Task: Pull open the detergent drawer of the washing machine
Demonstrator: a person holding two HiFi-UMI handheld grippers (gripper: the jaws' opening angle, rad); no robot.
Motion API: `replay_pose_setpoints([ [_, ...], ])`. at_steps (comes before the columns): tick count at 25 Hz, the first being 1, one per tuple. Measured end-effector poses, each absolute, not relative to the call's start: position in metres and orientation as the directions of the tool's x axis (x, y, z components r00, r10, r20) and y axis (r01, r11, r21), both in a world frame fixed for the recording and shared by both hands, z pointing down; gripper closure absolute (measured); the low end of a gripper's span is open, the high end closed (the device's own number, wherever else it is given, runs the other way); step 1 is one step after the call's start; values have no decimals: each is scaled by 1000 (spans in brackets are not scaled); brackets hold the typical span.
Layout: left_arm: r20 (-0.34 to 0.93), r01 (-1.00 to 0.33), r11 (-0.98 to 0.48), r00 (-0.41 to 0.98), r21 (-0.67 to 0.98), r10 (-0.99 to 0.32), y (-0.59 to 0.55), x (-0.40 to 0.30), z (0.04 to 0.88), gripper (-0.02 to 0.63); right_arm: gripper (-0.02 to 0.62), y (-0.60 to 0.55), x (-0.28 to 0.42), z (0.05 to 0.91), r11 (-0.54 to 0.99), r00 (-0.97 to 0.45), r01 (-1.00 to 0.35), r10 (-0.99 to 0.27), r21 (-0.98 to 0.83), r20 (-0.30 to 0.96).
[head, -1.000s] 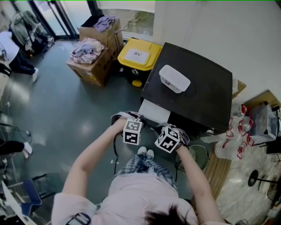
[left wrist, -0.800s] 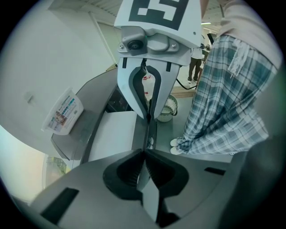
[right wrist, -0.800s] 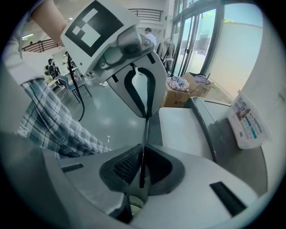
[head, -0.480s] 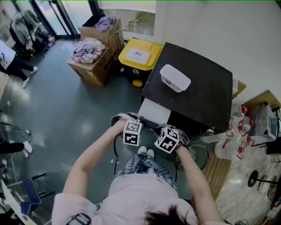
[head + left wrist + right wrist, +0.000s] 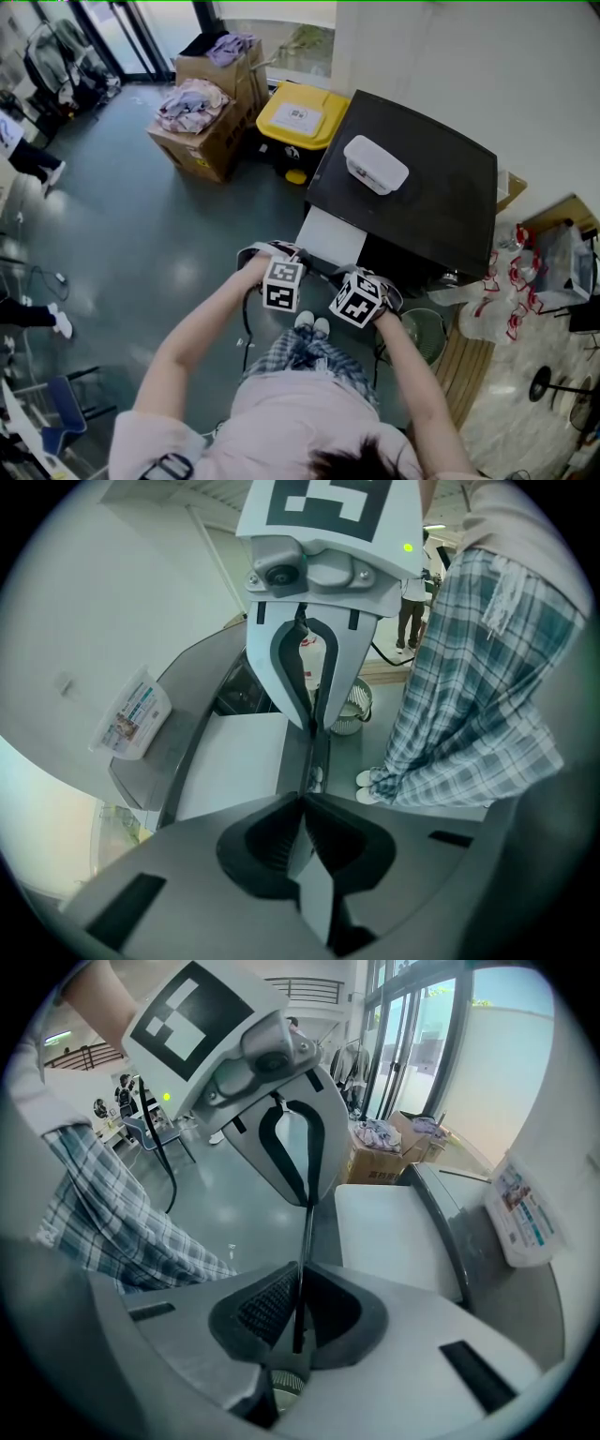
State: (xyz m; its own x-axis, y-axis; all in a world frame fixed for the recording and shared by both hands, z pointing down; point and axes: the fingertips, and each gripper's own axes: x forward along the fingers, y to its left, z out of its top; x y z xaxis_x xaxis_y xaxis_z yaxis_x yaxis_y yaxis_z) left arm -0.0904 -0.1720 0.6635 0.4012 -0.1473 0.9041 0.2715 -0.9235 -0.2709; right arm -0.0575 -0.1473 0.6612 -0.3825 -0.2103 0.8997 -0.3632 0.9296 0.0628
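The washing machine [image 5: 412,187] has a black top, and a white flat panel [image 5: 328,239] juts out at its front edge. I cannot make out the detergent drawer itself. My left gripper [image 5: 292,274] and right gripper [image 5: 339,286] hang in front of that panel, tip to tip, clear of the machine. In the left gripper view my left gripper [image 5: 309,761] is shut on nothing and meets the right gripper [image 5: 315,719]. In the right gripper view the right gripper [image 5: 302,1241] is shut and empty, facing the left gripper [image 5: 307,1194].
A white box [image 5: 375,166] lies on the machine's top. Left of the machine stand a yellow-lidded bin [image 5: 298,117] and cardboard boxes [image 5: 197,141] of clothes. A round wire basket [image 5: 422,333] and a wooden shelf [image 5: 469,361] are at the right. The person's shoes [image 5: 312,325] are below the grippers.
Both grippers stay tip to tip, shut. A person at the far left edge has walked further away.
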Motion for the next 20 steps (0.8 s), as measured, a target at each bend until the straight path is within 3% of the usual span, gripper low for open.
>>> replay_pose_setpoints([
  [20, 906, 274, -927, 403, -257, -132, -167, -96, 663, 563, 553, -141, -63, 658, 935, -400, -353, -178, 29, 899],
])
